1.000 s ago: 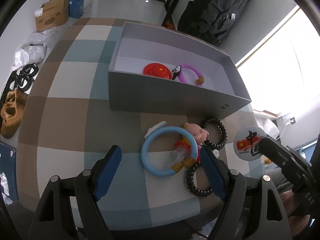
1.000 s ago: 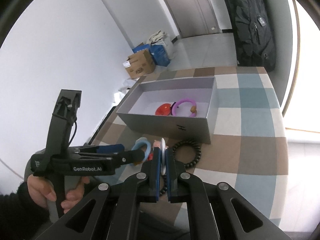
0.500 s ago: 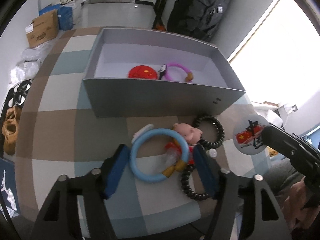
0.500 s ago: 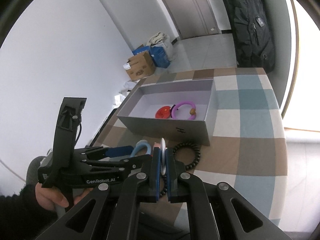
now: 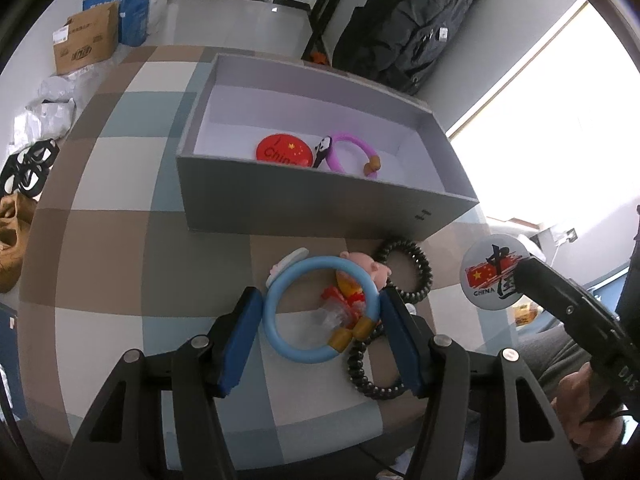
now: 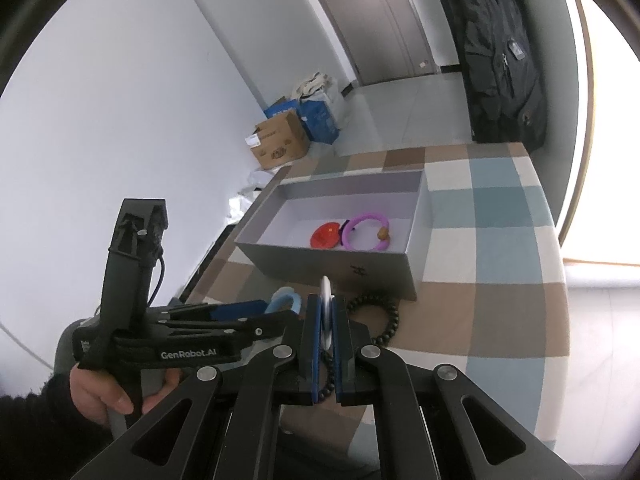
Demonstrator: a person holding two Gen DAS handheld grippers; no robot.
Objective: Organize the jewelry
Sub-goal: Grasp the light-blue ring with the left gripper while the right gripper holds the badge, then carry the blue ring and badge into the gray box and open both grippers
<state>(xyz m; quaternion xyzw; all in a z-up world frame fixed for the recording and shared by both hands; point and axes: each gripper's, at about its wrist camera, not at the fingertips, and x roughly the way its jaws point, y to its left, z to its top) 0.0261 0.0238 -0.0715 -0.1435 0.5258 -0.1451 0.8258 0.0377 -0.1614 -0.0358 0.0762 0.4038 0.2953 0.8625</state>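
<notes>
A grey box (image 5: 320, 208) on the checkered table holds a red China badge (image 5: 284, 150) and a purple bracelet (image 5: 352, 152). In front of it lie a light blue ring bracelet (image 5: 316, 312), a pink pig charm (image 5: 368, 270) and black bead bracelets (image 5: 404, 268). My left gripper (image 5: 318, 320) is closed around the blue ring, its blue pads touching both sides. My right gripper (image 6: 326, 320) is shut on a white China flag badge (image 5: 492, 276), seen edge-on in the right wrist view (image 6: 326, 292), held in the air right of the pile.
The box (image 6: 332, 256) also shows in the right wrist view, with the left gripper's handle (image 6: 132, 280) at left. Cardboard boxes (image 5: 86, 44), shoes (image 5: 12, 236) and a black backpack (image 5: 404, 28) stand on the floor beyond the table.
My left gripper has moved forward and narrowed until its pads meet the blue ring. The right gripper has kept its hold on the white badge.
</notes>
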